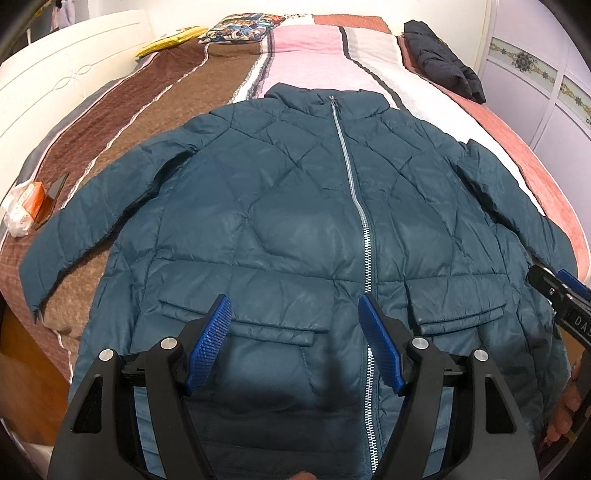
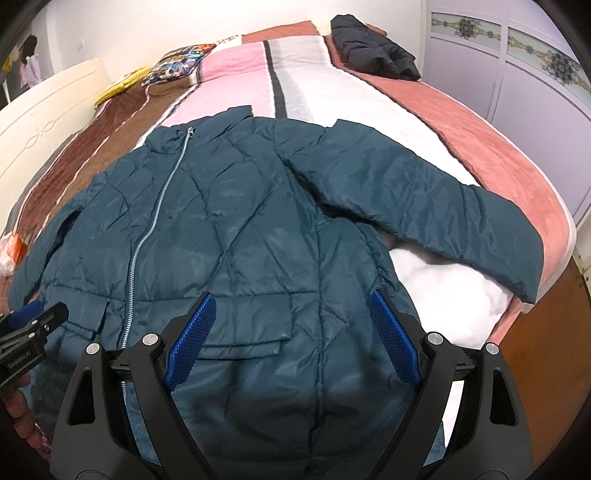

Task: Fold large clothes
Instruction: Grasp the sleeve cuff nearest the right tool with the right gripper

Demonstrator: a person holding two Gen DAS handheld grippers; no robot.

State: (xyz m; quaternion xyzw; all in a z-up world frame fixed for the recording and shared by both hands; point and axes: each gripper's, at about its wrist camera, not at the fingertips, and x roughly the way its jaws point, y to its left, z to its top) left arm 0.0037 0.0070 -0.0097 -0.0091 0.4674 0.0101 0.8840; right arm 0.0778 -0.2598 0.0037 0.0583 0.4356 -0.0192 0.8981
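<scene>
Left gripper (image 1: 295,339): fingers spread wide, nothing between them, poised over the lower front of the teal quilted jacket (image 1: 288,206).
Right gripper (image 2: 295,339): likewise wide and empty, above the pocket flap (image 2: 243,347).
Jacket: flat, zipped, sleeves out, on the striped bedspread (image 1: 306,55).
Beyond the fingertips: dark folded garment (image 1: 439,59), patterned cushion (image 1: 240,29).

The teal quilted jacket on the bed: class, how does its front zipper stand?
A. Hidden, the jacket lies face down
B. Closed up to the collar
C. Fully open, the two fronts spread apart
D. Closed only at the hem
B: the teal quilted jacket lies face up, its zipper joined from low on the front to the collar.
</scene>
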